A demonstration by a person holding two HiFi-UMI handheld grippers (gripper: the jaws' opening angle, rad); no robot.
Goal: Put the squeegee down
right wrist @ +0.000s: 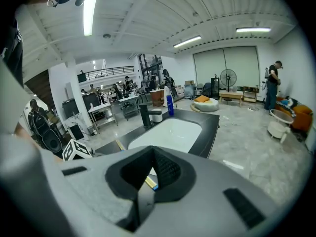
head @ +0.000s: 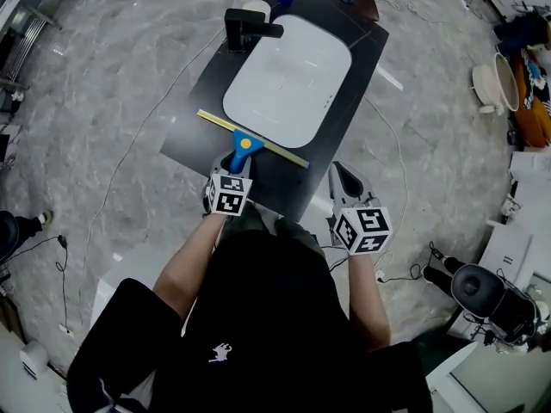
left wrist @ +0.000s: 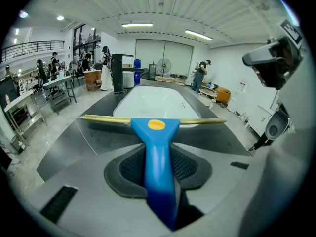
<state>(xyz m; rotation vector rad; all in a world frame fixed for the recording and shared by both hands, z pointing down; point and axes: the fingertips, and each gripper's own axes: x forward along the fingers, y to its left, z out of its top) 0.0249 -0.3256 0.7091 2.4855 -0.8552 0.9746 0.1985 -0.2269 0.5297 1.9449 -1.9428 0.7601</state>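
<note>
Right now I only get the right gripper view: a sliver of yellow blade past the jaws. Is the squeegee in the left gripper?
Observer: Yes. In the left gripper view, the left gripper is clamped on the blue handle of the squeegee.
Operator: Where's the blade sitting?
Observer: In the head view, the blade runs along the near rim of the white sink, over the black counter. I can't tell whether it touches.
Operator: Handle direction?
Observer: It points back toward the person, across the counter's front strip.
</note>
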